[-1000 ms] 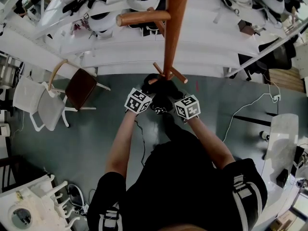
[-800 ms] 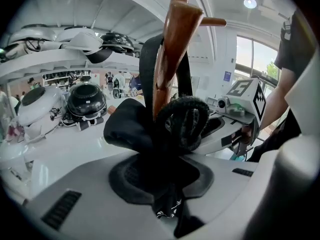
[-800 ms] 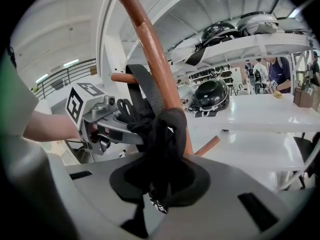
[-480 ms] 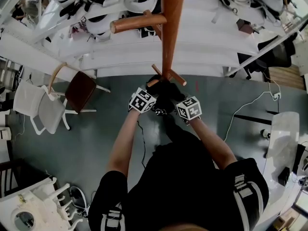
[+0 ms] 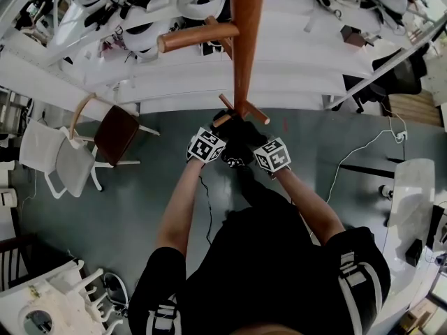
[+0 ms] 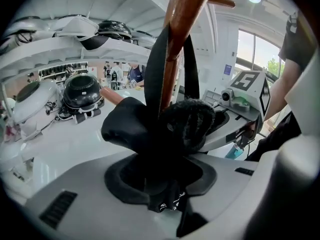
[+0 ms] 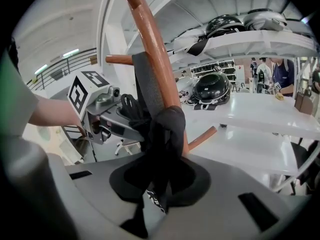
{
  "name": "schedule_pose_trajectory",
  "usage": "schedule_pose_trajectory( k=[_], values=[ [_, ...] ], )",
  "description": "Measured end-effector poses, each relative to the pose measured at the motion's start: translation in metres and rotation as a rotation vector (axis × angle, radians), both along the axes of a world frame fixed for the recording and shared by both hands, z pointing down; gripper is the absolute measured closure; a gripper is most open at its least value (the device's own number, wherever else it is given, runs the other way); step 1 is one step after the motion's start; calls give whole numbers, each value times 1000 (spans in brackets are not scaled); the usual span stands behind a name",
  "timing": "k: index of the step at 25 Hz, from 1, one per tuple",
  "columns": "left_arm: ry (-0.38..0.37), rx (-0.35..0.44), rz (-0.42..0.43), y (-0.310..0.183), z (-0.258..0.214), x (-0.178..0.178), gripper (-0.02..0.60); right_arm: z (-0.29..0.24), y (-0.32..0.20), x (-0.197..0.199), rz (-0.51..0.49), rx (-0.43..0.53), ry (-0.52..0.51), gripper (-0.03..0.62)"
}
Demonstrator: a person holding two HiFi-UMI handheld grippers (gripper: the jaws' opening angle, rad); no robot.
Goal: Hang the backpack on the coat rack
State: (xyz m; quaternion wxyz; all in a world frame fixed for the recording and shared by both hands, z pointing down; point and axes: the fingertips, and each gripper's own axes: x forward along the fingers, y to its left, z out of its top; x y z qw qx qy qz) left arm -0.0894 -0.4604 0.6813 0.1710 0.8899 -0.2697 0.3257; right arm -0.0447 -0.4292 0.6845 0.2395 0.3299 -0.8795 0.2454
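Note:
The wooden coat rack [image 5: 242, 40] rises ahead of me, with short pegs [image 5: 255, 111] low on its pole. The black backpack [image 5: 237, 132] hangs bunched against the pole between both grippers. The left gripper [image 5: 218, 144] has just been opening its jaws; black fabric [image 6: 160, 129] still lies between them, with a dark gap beside it. One strap [image 6: 156, 59] runs up along the pole [image 6: 181, 29]. The right gripper [image 5: 255, 151] is shut on a bunch of the backpack's black fabric [image 7: 162, 134], beside the pole [image 7: 155, 59] and a grey strap [image 7: 146, 84].
White shelves with helmets [image 5: 143, 28] stand behind the rack. A brown chair [image 5: 116, 128] and a white chair [image 5: 52, 152] are on the left. A cable [image 5: 353, 160] trails over the grey floor and a white table [image 5: 412, 204] is on the right.
Both grippers have sunk a little and drawn slightly closer to the rack's pole, with the backpack still between them.

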Motion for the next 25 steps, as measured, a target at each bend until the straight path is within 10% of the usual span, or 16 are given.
schedule_pose_trajectory(
  k=[25],
  values=[
    [53,-18,-194,0,12,-45,354,17,8,0,-14,-2,8,396]
  ],
)
